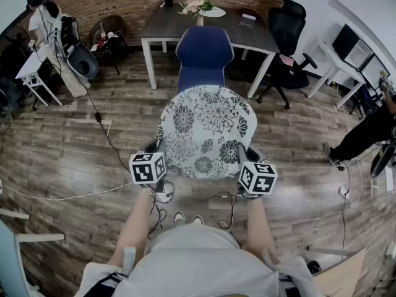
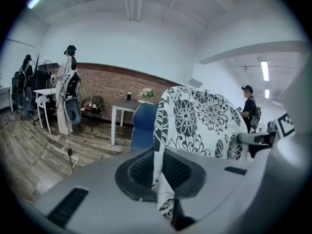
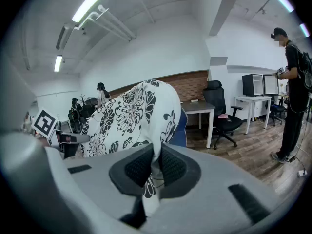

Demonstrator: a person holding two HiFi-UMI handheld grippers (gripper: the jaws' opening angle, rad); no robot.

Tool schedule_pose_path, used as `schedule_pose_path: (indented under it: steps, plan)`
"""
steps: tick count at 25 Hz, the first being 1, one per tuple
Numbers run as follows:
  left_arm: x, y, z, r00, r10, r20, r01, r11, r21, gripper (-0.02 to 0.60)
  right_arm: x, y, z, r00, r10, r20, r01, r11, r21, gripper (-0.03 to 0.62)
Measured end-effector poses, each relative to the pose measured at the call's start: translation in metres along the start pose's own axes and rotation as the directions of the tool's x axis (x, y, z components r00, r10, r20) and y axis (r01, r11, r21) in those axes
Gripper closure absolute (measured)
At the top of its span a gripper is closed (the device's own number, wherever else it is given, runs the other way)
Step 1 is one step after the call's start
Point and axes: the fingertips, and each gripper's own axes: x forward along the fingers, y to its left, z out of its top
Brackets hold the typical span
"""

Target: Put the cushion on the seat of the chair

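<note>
Both clamped on fabric, the left tongs and right tongs pinch opposite edges of the floral cushion, held up short of the blue chair; it looks light and soft, so edge holds suit

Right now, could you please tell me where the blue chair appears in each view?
Head view: blue chair upper centre, beyond the cushion.
Left gripper view: centre, just left of the cushion.
Right gripper view: a blue sliver at the cushion's right edge.
Shared landmark: the grey table behind it.
</note>
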Motion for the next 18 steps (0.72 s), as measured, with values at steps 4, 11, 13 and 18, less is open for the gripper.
schedule_pose_path:
  steps: [4, 11, 13, 18]
  plan:
    - [0.001, 0.000, 0.000, 1.000, -0.002, -0.006, 0.002, 1.000, 0.002, 0.568, 0.001, 0.001, 0.001, 1.000, -0.002, -0.005, 0.002, 1.000, -0.007, 0.572]
    - [0.005, 0.001, 0.001, 1.000, -0.012, -0.013, 0.012, 1.000, 0.006, 0.568, 0.004, -0.002, -0.003, 1.000, 0.002, -0.012, -0.001, 0.999, 0.037, 0.566]
    - [0.006, 0.001, 0.001, 1.000, -0.017, -0.014, 0.017, 1.000, 0.007, 0.568, 0.004, -0.002, -0.004, 1.000, -0.004, -0.017, 0.004, 0.999, 0.037, 0.566]
    - [0.004, 0.015, -0.005, 0.999, -0.031, -0.018, 0.031, 1.000, 0.006, 0.568, 0.008, 0.010, -0.012, 1.000, -0.010, -0.024, 0.011, 0.999, 0.052, 0.566]
